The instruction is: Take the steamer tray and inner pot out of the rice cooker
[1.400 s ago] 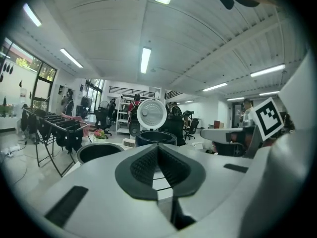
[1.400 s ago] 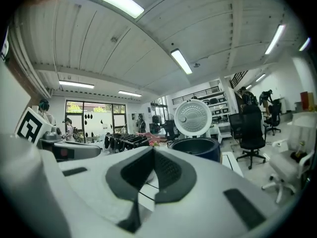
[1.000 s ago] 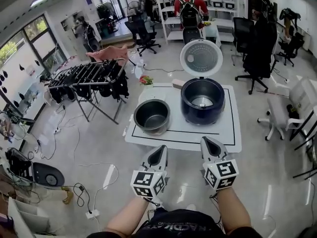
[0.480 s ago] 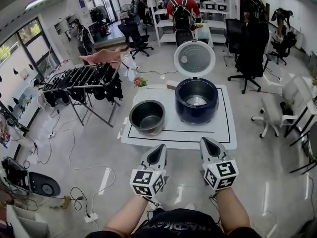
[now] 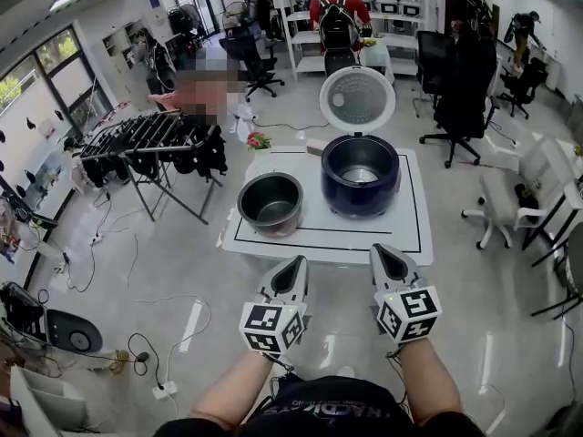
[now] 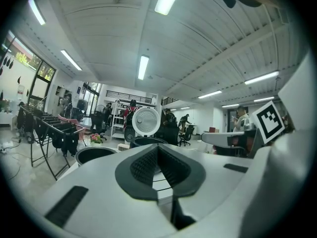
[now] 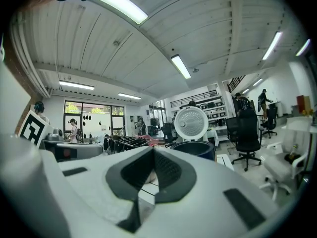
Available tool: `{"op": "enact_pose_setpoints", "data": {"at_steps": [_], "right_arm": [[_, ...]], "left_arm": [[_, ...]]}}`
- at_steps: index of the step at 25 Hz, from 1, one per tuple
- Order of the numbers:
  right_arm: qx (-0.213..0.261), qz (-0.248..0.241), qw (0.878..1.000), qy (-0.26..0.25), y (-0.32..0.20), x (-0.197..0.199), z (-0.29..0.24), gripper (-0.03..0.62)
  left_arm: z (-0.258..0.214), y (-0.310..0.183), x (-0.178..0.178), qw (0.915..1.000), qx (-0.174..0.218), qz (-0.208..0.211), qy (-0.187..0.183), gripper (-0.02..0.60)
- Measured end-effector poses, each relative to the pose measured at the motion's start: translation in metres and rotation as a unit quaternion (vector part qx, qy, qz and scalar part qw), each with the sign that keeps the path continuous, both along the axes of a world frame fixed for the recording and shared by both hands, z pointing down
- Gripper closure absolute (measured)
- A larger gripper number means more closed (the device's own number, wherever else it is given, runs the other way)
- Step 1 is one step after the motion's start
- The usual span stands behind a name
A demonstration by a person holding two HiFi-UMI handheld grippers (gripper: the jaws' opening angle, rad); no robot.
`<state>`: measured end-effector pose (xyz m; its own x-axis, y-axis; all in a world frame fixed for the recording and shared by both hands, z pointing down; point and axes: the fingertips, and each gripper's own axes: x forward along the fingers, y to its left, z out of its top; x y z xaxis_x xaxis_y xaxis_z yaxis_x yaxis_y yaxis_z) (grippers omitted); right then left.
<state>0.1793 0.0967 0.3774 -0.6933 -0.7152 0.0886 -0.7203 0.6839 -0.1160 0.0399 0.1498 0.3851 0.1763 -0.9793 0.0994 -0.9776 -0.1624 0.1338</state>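
Little has changed this past second: the pot (image 5: 271,202) still sits on the tabletop (image 5: 328,244) beside the open cooker (image 5: 360,176), and the left gripper (image 5: 293,269) and right gripper (image 5: 385,256) stay closed, empty and well back, so the job looks finished.

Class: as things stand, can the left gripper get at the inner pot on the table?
Probably yes. The inner pot stands clear on the table, apart from the rice cooker, with only floor before the left gripper. Its fingers are shut, so they must open first.
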Motion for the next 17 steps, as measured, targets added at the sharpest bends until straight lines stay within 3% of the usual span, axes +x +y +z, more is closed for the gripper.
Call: {"op": "enact_pose_setpoints", "data": {"at_steps": [17], "right_arm": [[0.007,-0.005,1.0,0.0,0.012,0.007,-0.006,0.592]], "left_arm": [[-0.009,0.014,0.007,0.9999,0.011,-0.008,-0.001,0.58]]}}
